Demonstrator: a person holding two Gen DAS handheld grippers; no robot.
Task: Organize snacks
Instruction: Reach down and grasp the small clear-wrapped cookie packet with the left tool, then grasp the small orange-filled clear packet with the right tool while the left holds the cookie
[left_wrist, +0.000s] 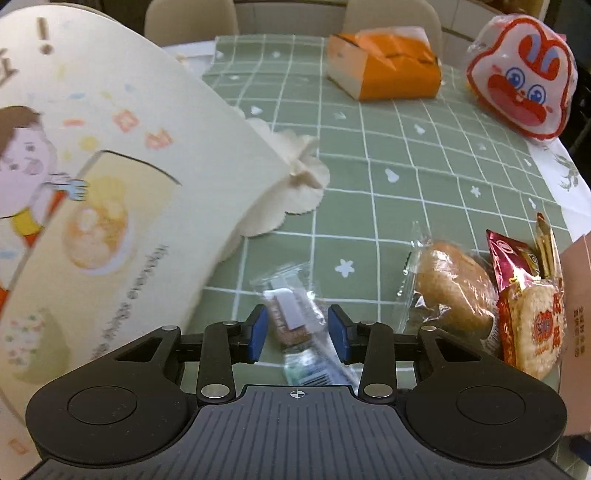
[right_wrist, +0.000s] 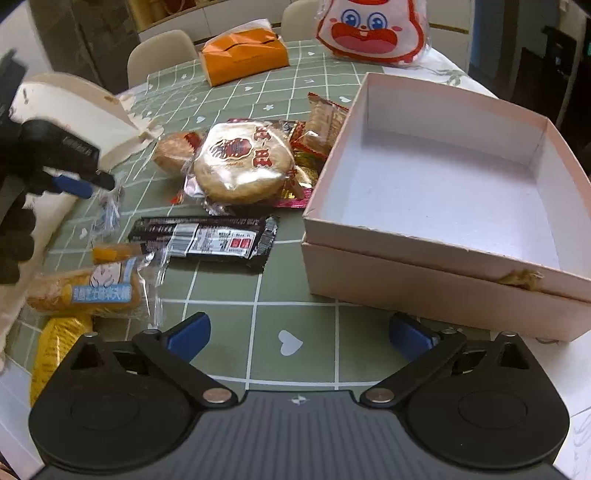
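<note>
The left gripper (left_wrist: 298, 328) is seen partly open, its blue pads set either side of a small clear-wrapped snack (left_wrist: 295, 317) that lies on the green checked worktop (left_wrist: 388, 140); whether the pads touch the wrapper cannot be told, and no grip is shown. To the left of this gripper a large cream carton (left_wrist: 110, 155) printed with a cartoon child is tilted over the worktop. Ahead and to its right a wrapped brown bun (left_wrist: 454, 288) and a round rice cracker (left_wrist: 532, 328) in a red-printed wrapper are piled together.

The right gripper (right_wrist: 298, 339) is held wide open above bare worktop, with nothing between its pads. Just ahead and to its right an open pink box (right_wrist: 436, 266) is seen, its white inside bare. Directly ahead a black snack bar (right_wrist: 207, 238) lies flat, and beyond it the rice cracker rests on other wrapped snacks beside the box. To the left of this gripper a wrapped cake with a blue label (right_wrist: 99, 291) and a yellow packet (right_wrist: 59, 347) are found. Far ahead an orange tissue pack (right_wrist: 243, 55) and a rabbit-faced bag (right_wrist: 373, 29) are standing.
</note>
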